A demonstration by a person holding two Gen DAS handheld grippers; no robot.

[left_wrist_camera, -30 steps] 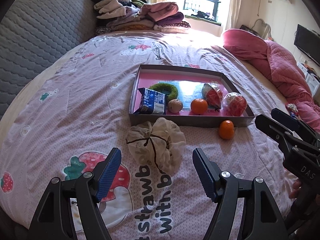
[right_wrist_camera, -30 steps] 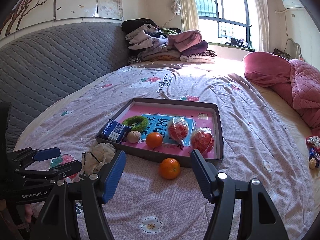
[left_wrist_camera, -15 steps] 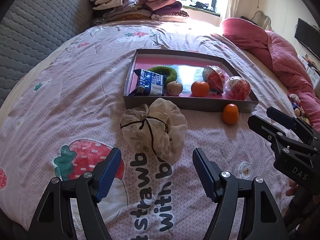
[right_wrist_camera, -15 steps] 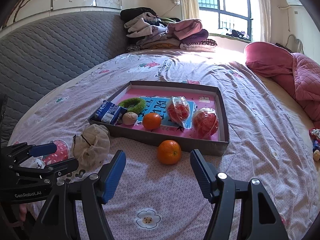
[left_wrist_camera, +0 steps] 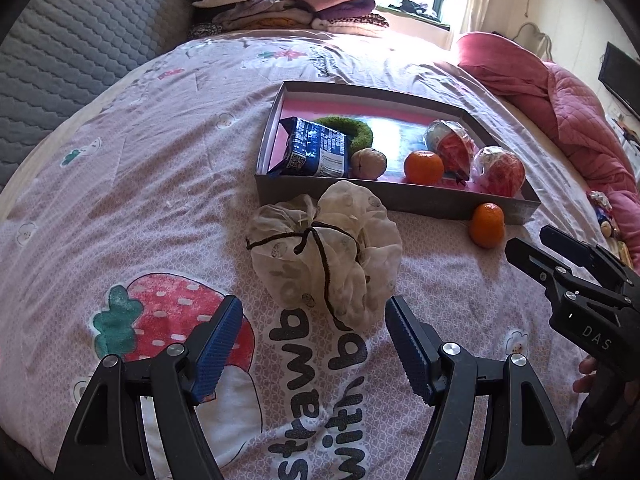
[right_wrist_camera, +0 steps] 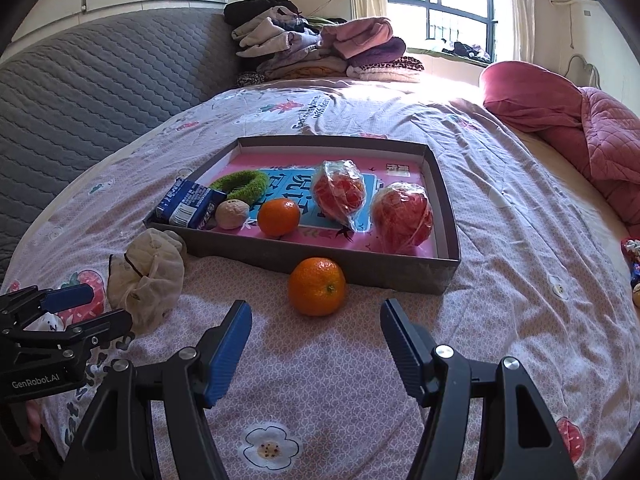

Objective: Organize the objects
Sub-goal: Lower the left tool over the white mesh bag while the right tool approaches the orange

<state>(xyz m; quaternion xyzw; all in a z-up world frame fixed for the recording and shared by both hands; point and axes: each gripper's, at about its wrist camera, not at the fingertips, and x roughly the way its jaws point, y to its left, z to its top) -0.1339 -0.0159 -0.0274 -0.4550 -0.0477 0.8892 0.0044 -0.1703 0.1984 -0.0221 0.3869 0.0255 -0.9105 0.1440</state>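
Observation:
A grey box tray (left_wrist_camera: pixel 400 196) (right_wrist_camera: pixel 320 258) with a pink floor lies on the bed. It holds a blue packet (left_wrist_camera: pixel 316 148), a green ring (right_wrist_camera: pixel 242 184), a beige ball (right_wrist_camera: pixel 232 214), an orange (right_wrist_camera: pixel 278 217) and two wrapped red fruits (right_wrist_camera: pixel 402 216). In front of the tray lie a cream cloth pouch (left_wrist_camera: pixel 328 256) (right_wrist_camera: pixel 146 276) tied with dark cord and a loose orange (right_wrist_camera: pixel 317 286) (left_wrist_camera: pixel 487 220). My left gripper (left_wrist_camera: pixel 314 336) is open just short of the pouch. My right gripper (right_wrist_camera: pixel 316 340) is open just short of the loose orange.
The bed has a pink printed sheet (left_wrist_camera: pixel 140 184). A grey quilted headboard (right_wrist_camera: pixel 80 92) stands at the left, folded clothes (right_wrist_camera: pixel 320 52) at the back, a red quilt (right_wrist_camera: pixel 580 128) on the right. Small toys (right_wrist_camera: pixel 632 264) lie at the right edge.
Both grippers have sunk toward the bed and come nearer: the pouch now sits close before the left fingers, the loose orange close before the right fingers. Both stayed open.

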